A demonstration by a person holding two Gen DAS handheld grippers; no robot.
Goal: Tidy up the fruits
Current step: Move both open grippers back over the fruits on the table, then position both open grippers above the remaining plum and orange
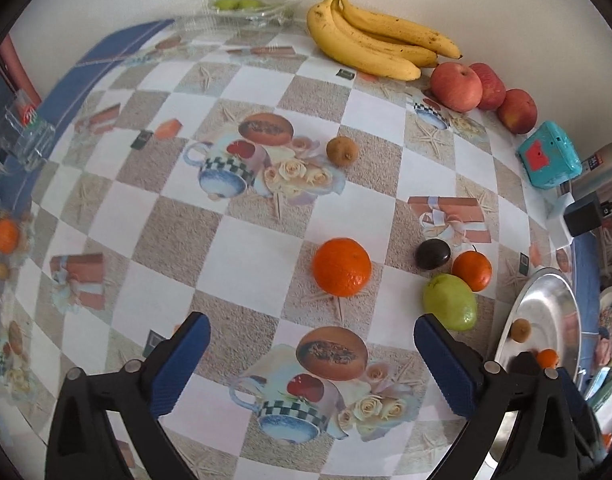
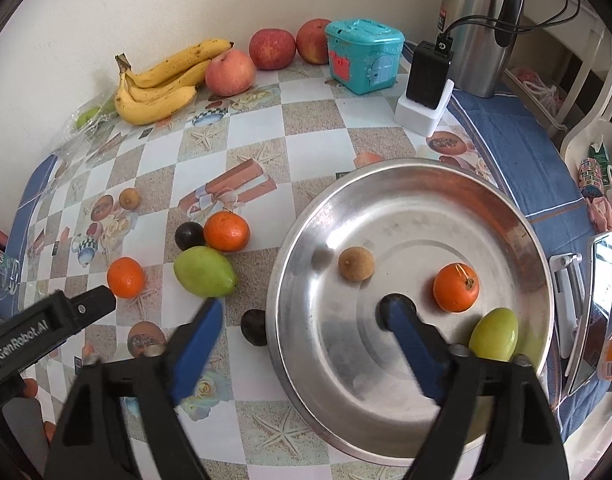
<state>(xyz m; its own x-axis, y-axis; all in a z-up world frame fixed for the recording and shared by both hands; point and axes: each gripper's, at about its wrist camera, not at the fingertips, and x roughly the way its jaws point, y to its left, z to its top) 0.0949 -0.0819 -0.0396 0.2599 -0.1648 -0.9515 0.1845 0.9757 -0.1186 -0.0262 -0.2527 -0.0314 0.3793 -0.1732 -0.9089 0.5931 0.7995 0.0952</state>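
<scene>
My left gripper (image 1: 312, 354) gapes wide over glossy checkered tablecloth (image 1: 241, 248); my right gripper (image 2: 306, 316) straddles the round steel pan's rim (image 2: 283, 264), empty, 3 fruits inside.

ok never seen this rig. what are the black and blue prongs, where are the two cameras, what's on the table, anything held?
No robot arm here: a person holds a two-finger gripper in each hand, and each gripper carries a fisheye camera looking along its fingers. The prongs are those fingers.

The left wrist view shows the left gripper open and empty over the checked tablecloth, an orange just ahead.

The right wrist view shows the right gripper open and empty, one finger over the steel bowl, the other outside its rim. The bowl holds an orange fruit, a green fruit and a small brown fruit.

Loose on the cloth: bananas, apples, more oranges, a green fruit, dark fruits.
</scene>
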